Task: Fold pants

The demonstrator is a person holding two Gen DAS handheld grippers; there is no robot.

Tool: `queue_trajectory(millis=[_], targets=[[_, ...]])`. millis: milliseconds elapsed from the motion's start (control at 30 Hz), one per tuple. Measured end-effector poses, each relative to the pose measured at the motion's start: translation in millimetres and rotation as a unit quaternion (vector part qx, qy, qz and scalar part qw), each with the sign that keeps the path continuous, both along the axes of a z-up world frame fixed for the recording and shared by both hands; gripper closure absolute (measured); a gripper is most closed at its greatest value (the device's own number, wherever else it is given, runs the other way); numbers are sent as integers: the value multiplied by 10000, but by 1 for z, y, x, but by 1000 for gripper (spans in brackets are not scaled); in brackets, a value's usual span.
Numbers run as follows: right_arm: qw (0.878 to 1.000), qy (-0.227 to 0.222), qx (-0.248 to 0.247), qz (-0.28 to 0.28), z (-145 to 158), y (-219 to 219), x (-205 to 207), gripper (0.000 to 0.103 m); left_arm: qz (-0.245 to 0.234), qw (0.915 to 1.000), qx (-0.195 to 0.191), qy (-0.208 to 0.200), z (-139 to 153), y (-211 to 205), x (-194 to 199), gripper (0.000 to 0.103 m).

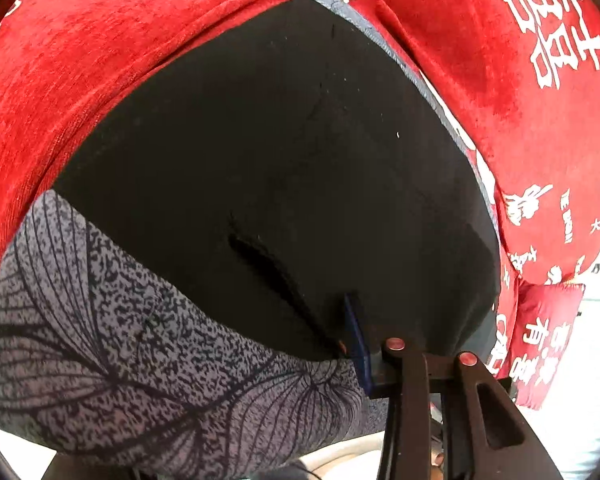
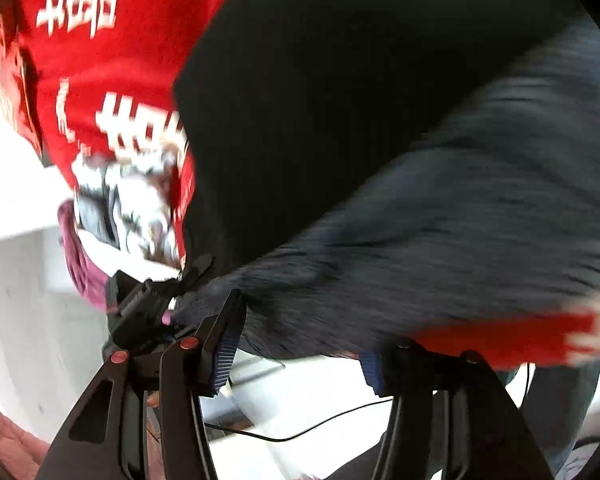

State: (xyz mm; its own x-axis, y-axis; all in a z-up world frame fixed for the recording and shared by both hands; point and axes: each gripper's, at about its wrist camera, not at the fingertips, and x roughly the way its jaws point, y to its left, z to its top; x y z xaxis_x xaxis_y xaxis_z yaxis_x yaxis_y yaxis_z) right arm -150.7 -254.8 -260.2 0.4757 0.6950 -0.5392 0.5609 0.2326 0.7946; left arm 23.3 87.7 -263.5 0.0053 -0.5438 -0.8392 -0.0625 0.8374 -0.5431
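The black pants [image 1: 276,152] lie spread on a grey leaf-patterned sheet [image 1: 100,340] over a red blanket. A pocket slit shows near the lower middle. My left gripper [image 1: 364,340] is at the pants' near edge with its blue pad pressed on the black fabric; only one finger [image 1: 354,336] shows clearly, the other is hidden under cloth. In the blurred right wrist view the pants [image 2: 320,100] fill the upper middle. My right gripper [image 2: 296,356] is wide open just off the near edge of the grey sheet [image 2: 460,240], holding nothing.
A red blanket with white characters [image 1: 500,60] surrounds the pants; it also shows at the upper left in the right wrist view [image 2: 100,60]. A small red cushion [image 1: 544,332] sits at the right. The other gripper's black body [image 2: 140,308], a thin black cable [image 2: 300,432] and white floor lie below.
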Motion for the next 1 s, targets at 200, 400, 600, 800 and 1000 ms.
queue_trajectory(millis=[200,400,600,800,1000], targets=[[9786,413,820,-1843,-18,-36,-59,64,-189,9997,127,2,3,4,-2,66],[9847,285,199,-1708,35,-55,-42,97,-139,9993,253,-233,37,4,8,72],[9961,-315,-646,-508,109,-98,35,97,101,9961,339,-808,89,-1,48,72],[9934,-568,-948,302,118,-141,146,96,263,9886,648,-1335,95,-51,130,72],[9909,-227,-1051,811,55,-177,239,95,571,9696,1870,-1471,39,-92,202,31]])
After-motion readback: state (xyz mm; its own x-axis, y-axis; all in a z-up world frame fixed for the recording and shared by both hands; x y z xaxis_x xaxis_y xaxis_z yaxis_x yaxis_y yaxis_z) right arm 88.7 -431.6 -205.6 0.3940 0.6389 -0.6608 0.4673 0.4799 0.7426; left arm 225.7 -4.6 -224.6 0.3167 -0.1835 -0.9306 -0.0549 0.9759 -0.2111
